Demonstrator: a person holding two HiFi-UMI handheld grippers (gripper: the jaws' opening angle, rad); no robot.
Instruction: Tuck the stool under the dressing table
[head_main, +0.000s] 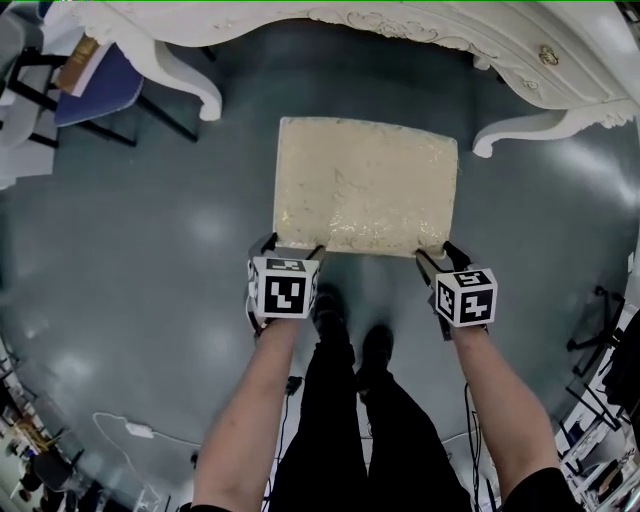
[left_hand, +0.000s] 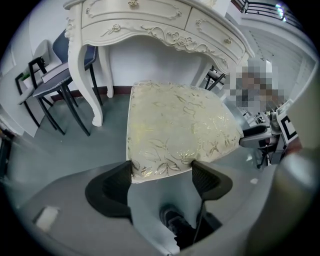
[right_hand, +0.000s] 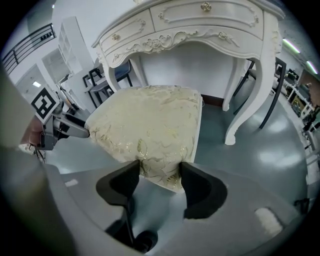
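Head view, looking steeply down: the stool (head_main: 365, 185), a rectangular seat in cream cloth with a gold leaf pattern, stands on the grey floor (head_main: 150, 250) in front of the white table (head_main: 560, 75). Its far edge lies about level with the feet of the table's curved front legs, between the left leg (head_main: 195, 85) and the right leg (head_main: 530, 130). Most of the seat is out in the open, on the person's side. The person stands just behind it, with black shoes (head_main: 328, 305) close to the near edge and both bare arms (head_main: 250, 400) stretched forward and down.

The left gripper (head_main: 293, 247) is at the seat's near left corner and the right gripper (head_main: 438, 253) at the near right corner. Each carries a cube (head_main: 285, 288) with square markers.

Left gripper view shows that corner of the cushion filling the gap between the two black jaws. The cloth touches both pads, so the jaws are clamped on the stool. Right gripper view shows the same at the other corner: the cushion's edge sits between the jaws, pressed from both sides, so this gripper also grips the stool. From each gripper view the other gripper shows at the far side of the seat, on its own corner.

Left of the table stands a chair (head_main: 100, 85) with a blue seat and black frame, well apart from the stool.
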